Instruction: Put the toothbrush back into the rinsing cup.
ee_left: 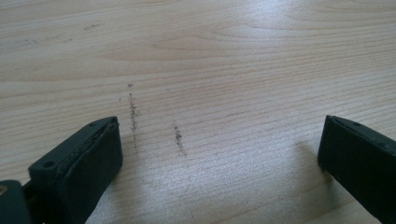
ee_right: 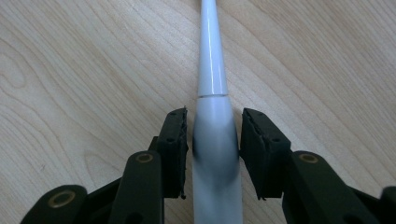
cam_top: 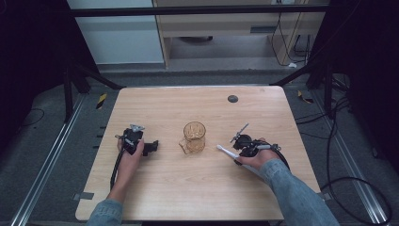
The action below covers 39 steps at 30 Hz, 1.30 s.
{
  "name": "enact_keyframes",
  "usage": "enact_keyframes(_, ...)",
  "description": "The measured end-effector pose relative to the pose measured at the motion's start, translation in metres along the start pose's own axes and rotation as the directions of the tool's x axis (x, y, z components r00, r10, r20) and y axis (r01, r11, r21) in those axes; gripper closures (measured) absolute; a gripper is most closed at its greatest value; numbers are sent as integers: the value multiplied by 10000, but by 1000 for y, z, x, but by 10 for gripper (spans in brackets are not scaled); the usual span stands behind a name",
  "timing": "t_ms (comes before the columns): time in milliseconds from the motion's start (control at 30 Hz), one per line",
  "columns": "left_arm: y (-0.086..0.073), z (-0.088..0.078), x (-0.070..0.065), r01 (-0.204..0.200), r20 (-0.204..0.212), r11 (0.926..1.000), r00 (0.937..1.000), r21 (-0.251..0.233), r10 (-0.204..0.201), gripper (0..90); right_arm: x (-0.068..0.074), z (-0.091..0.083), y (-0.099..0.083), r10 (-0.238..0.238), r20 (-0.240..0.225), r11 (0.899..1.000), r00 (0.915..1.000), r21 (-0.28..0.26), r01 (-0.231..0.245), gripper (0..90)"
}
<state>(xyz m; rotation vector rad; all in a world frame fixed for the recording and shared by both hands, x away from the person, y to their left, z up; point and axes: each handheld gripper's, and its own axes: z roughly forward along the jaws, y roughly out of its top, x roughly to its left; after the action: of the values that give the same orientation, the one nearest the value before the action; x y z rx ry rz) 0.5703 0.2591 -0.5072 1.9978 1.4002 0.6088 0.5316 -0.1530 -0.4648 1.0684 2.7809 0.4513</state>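
Between the right gripper's (ee_right: 212,140) black jaws lies a white, tapered plastic toothbrush handle (ee_right: 215,135), flat on the light wooden table (cam_top: 197,193) toward its right edge; jaws flank it closely, contact uncertain. Judgement: pickup step, needing a firm close, then lift. Left gripper (ee_left: 219,154) rests near the left edge, jaws spread wide over bare wood. Amber ribbed glass mug (cam_top: 194,137) stands upright mid-table, likely the brush's destination; tip (cam_top: 219,148) points toward it.

A pale wooden table (cam_top: 155,188) carries faint dark scuff marks (ee_left: 134,116) and a small dark round disc (cam_top: 232,99) near its far edge. Black cables (cam_top: 339,155) trail over the grey floor (cam_top: 42,141) beside it.
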Motion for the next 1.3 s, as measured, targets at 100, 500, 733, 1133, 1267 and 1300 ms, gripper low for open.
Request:
enact_keyframes(100, 0, 0, 0, 1, 1, 10000, 10000, -2, -1, 0, -1, 1, 0, 0, -40, 10000, 10000, 15, 0, 625)
enact_keyframes(500, 0, 0, 0, -4, 5, 10000, 10000, -3, 4, 0, -2, 2, 0, 50, -63, 10000, 10000, 72, -50, 636)
enact_keyframes(733, 0, 0, 0, -3, 9, 10000, 10000, -2, 3, 0, -2, 3, 1, 34, -105, 9999, 9999, 125, -32, 654)
enact_keyframes(1133, 0, 0, 0, -6, 11, 10000, 10000, -5, 6, 0, -4, 3, 3, 5, -196, 9998, 9998, 184, -2, 673)
enact_keyframes(1267, 0, 0, 0, -4, 13, 10000, 10000, -6, 4, 0, -4, 3, 3, 28, -210, 9999, 9998, 162, -25, 675)
enact_keyframes(1300, 0, 0, 0, -6, 15, 10000, 10000, -5, 6, 0, -4, 3, 3, 45, -234, 9999, 9997, 159, -41, 676)
